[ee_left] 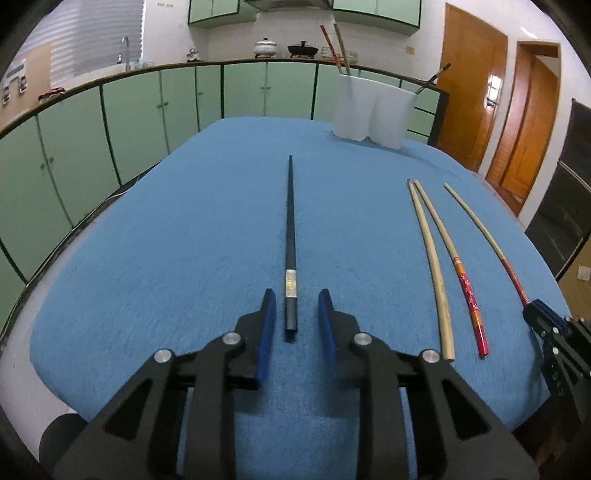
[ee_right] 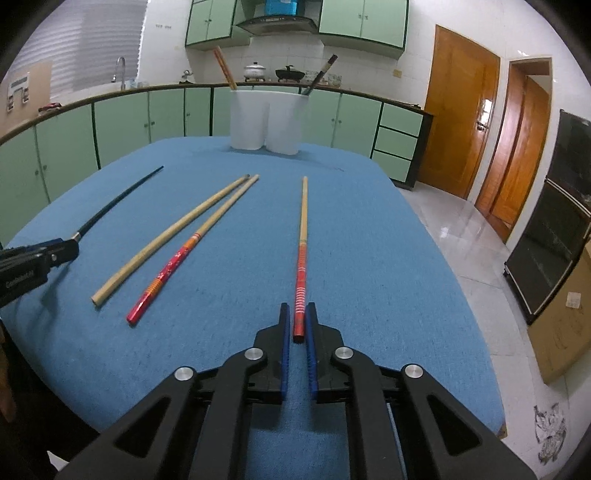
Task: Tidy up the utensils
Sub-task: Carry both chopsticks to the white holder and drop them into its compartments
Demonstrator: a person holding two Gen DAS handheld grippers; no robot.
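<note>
Home kitchen, green cabinets (ee_left: 155,110), sink tap (ee_left: 125,51), pots (ee_right: 255,70) on counter, range hood (ee_right: 277,24)

Green cabinets (ee_right: 122,118), wooden doors (ee_right: 458,110), tiled floor (ee_right: 458,236).

Black chopstick (ee_left: 290,236), plain (ee_left: 430,273) and two red-handled chopsticks (ee_right: 301,254) lie flat

Left tool (ee_left: 295,299) spread wide — right tool (ee_right: 298,314) nearly closed.
</note>
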